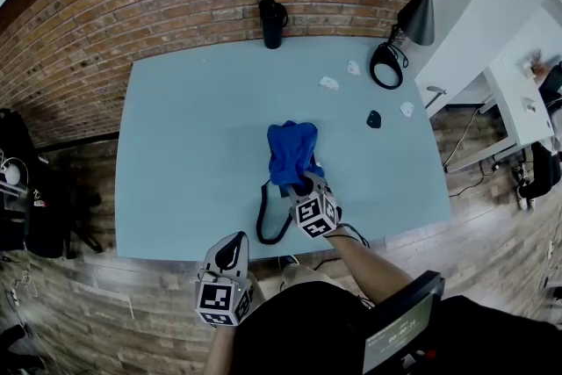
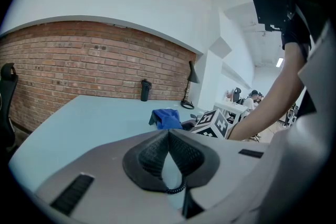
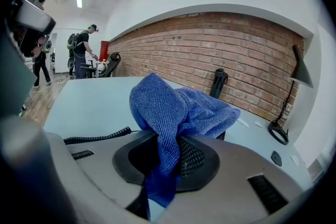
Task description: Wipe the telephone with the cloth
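Observation:
A blue cloth (image 1: 291, 152) lies bunched in the middle of the light blue table (image 1: 176, 154). It covers the dark telephone, of which only an edge (image 3: 221, 135) shows. The phone's black coiled cord (image 1: 263, 219) loops towards the table's near edge. My right gripper (image 1: 306, 187) is at the cloth's near side, shut on a fold of the cloth (image 3: 173, 105). My left gripper (image 1: 235, 243) hangs off the near edge of the table, to the left of the cord, its jaws shut with nothing between them (image 2: 168, 134). From there the cloth (image 2: 167, 118) shows ahead.
A black bottle (image 1: 272, 22) stands at the table's far edge by the brick wall. A black desk lamp (image 1: 420, 9) with a round base (image 1: 386, 66) is at the far right. Small white scraps (image 1: 329, 83) and a small black piece (image 1: 374, 118) lie nearby.

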